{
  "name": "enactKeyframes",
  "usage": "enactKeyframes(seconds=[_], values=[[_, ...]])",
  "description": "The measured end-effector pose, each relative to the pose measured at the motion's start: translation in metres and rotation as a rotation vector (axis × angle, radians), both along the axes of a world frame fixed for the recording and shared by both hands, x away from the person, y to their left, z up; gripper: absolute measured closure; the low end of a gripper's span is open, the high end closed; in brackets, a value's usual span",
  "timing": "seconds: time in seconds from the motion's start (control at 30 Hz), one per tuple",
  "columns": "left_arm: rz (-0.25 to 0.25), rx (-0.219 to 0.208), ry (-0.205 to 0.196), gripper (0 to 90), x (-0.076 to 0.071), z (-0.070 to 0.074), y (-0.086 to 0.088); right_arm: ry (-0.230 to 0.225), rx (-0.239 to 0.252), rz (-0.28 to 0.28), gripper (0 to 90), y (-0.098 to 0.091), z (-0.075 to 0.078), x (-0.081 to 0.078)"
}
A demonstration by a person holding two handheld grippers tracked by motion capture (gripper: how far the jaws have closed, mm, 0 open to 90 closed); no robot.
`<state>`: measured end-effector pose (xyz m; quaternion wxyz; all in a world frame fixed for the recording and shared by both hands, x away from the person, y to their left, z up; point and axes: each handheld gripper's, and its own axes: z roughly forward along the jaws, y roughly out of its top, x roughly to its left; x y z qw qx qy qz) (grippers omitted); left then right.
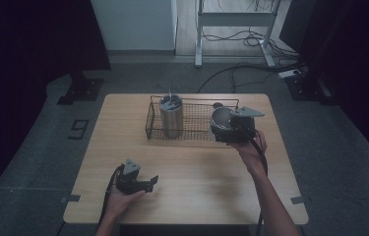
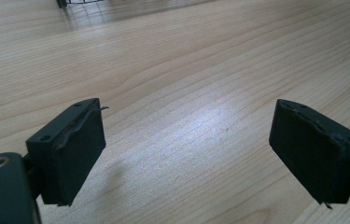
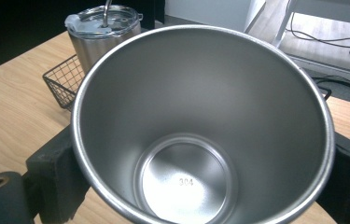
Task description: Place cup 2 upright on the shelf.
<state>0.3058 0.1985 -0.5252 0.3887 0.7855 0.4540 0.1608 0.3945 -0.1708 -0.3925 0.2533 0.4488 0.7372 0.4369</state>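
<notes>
**Steel cup in R gripper, held at basket's right end**

Steel cup (image 3: 200, 126): open-topped, empty, "304" stamped on inside bottom. Clamped betw the right gripper (image 1: 235, 129) fingers, one black pad on each side of the cup wall, fingers partly spread to cup width. In high view the cup (image 1: 221, 119) sits at the right end of the wire basket (image 1: 192, 129), mouth up and tilted a bit toward the person; can't tell if it's touching the basket or clear of it. Grey plate on top of gripper, cable trailing back along the forearm.

Next to it: lidded steel tumbler (image 1: 171, 115) w/ clear lid + straw, upright inside the basket, left part. Well apart from the cup. Also seen in right gripper view (image 3: 102, 35), behind the cup rim.

Basket is on the far half of the wood surface (image 1: 192, 196), roughly centred.

Left gripper (image 1: 145, 185): near front-left of surface, well apart from basket. Fingers (image 2: 72, 149) spread with a clear gap, nothing betw them, bare wood under them.
</notes>
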Motion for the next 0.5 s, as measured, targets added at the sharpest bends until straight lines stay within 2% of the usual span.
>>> enactKeyframes(seconds=[0.37, 0.5], values=[[-0.001, 0.004, 0.002, 12.1, 0.0, 0.0, 0.0, 0.005, -0.021, -0.01, 7.1, 0.001, 0.003, 0.017], [-0.001, 0.002, 0.001, 12.2, 0.0, 0.0, 0.0, 0.014, -0.015, -0.018, 7.1, 0.002, 0.004, 0.023]])
